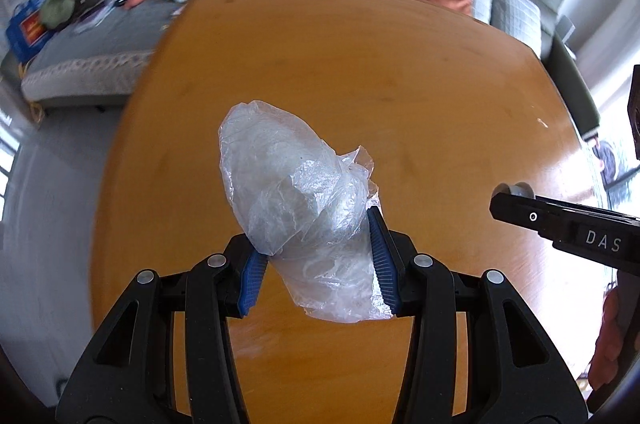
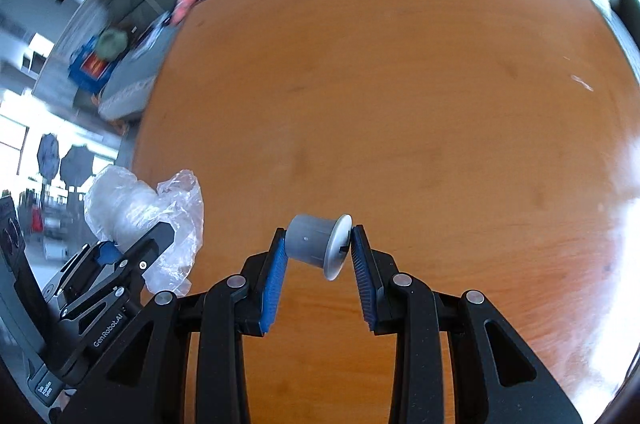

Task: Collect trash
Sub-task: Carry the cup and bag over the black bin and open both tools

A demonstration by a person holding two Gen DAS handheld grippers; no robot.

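Two pieces of trash are in my claws, one in each. On my left, the left gripper [image 1: 318, 260] is closed on a crumpled clear plastic bag [image 1: 296, 192]. The bag sits between the blue pads [image 1: 382, 256] and sticks out past them, up off the wooden table [image 1: 440, 84]. I think it weighs almost nothing. It is soft and squashy, and thin plastic like this can slide, so I judge the thick bunched middle is the best place to pinch (the loose edges would just pull away). The left gripper points forward over the table, tipped down a little.

On my right, the right gripper [image 2: 318, 264] is clamped on a small gray capsule [image 2: 316, 244]. It lies sideways, with its flat bottom on one pad and its wide rim on the other. It looks light but stiff, and smooth too, so I think it could pop out if I squeeze crooked. The right gripper also points forward over the table, just beside the left one. I see no trash bin in either view.
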